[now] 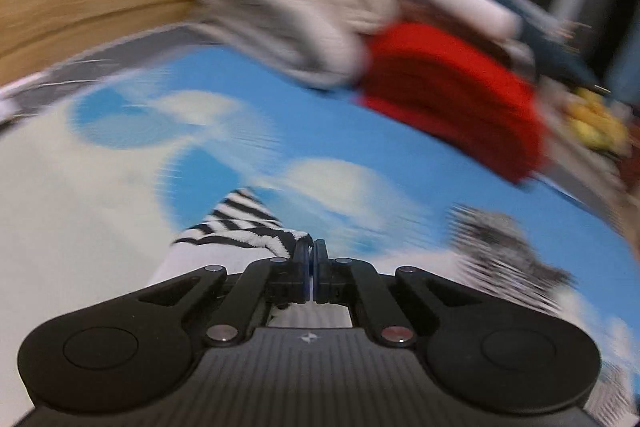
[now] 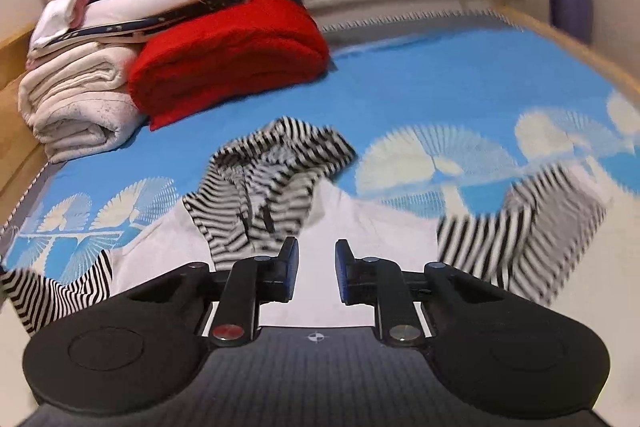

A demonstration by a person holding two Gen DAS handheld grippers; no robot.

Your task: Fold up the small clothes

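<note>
The left claw [image 1: 311, 247] is clamped on a striped sleeve of the hoodie [image 2: 276, 187], which lies spread on the blue bed [image 2: 440, 87]. The right claw [image 2: 317, 255] hovers apart above it.

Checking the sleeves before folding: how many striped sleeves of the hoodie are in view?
2. One sleeve lies at the lower left of the right wrist view; the other is at the right, blurred. The left gripper pinches a striped edge.

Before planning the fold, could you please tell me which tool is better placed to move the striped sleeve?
Left: the left tool looks shut on the striped sleeve; the right tool is open and empty.
</note>
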